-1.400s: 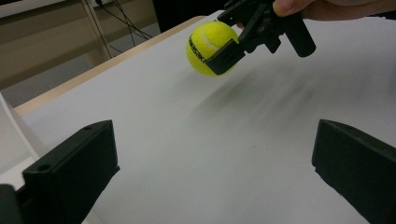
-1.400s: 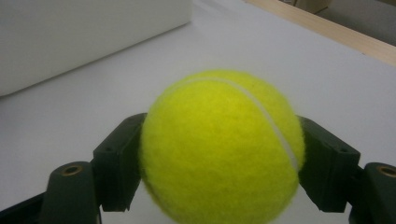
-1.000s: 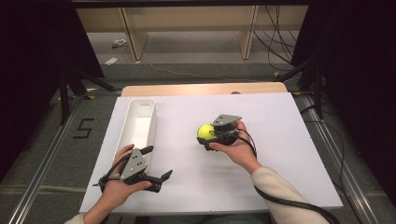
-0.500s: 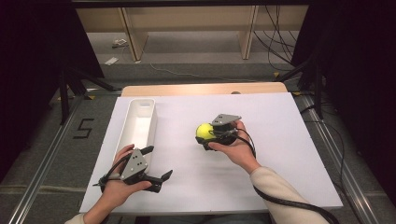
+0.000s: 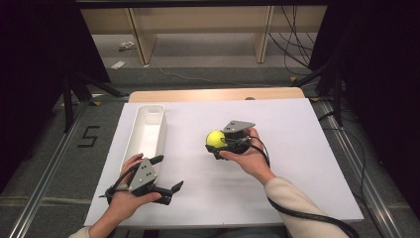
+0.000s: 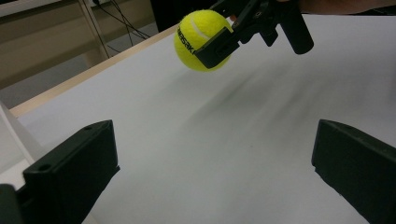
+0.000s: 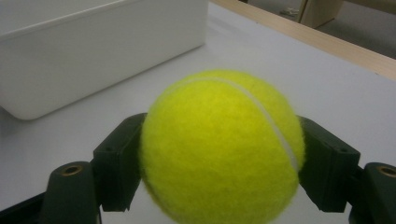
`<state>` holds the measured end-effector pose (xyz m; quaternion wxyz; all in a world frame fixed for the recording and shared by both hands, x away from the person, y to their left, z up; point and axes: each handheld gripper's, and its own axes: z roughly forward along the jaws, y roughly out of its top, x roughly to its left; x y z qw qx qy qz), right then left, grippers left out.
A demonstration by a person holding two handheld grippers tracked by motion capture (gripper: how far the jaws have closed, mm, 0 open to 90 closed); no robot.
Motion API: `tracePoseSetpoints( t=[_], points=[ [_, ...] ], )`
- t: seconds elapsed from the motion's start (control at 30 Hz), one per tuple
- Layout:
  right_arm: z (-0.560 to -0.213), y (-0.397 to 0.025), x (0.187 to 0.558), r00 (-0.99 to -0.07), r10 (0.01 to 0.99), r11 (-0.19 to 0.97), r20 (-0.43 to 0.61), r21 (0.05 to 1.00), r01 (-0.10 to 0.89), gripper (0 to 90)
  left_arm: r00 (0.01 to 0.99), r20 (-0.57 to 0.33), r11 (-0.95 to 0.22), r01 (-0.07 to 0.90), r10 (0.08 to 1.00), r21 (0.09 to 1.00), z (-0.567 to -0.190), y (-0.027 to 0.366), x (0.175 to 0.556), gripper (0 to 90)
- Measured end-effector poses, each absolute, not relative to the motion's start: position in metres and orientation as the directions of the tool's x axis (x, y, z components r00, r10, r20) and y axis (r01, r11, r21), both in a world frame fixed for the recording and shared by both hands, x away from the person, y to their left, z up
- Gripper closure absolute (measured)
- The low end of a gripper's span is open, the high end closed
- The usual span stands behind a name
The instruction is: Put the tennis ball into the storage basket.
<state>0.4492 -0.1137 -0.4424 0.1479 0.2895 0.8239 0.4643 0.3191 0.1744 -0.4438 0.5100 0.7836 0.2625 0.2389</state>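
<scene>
Two claws — right claw (image 5: 217,145) clamps the tennis ball (image 5: 216,139) above the table (image 5: 297,163); left claw (image 5: 166,174) gapes.

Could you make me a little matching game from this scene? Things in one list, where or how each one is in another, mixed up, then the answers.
Things:
1. tennis ball
2. white bin
3. left tool
4. right tool

States:
A. open, holding nothing, low over the table's near left
B. held off the table between two black jaws
C. shut on something yellow
D. long, empty, along the table's left side

Pairs: 1-B, 2-D, 3-A, 4-C
</scene>
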Motion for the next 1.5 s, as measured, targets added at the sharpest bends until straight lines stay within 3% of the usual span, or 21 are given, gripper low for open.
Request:
tracePoseSetpoints(
  t=[1.5],
  points=[
    [-0.427,-0.101,0.451,-0.792,0.609,0.367,0.032,0.874,0.318,26.0,0.748,0.117,-0.346,0.158,0.654,0.925,-0.443,0.174,0.319,0.0]
  ],
)
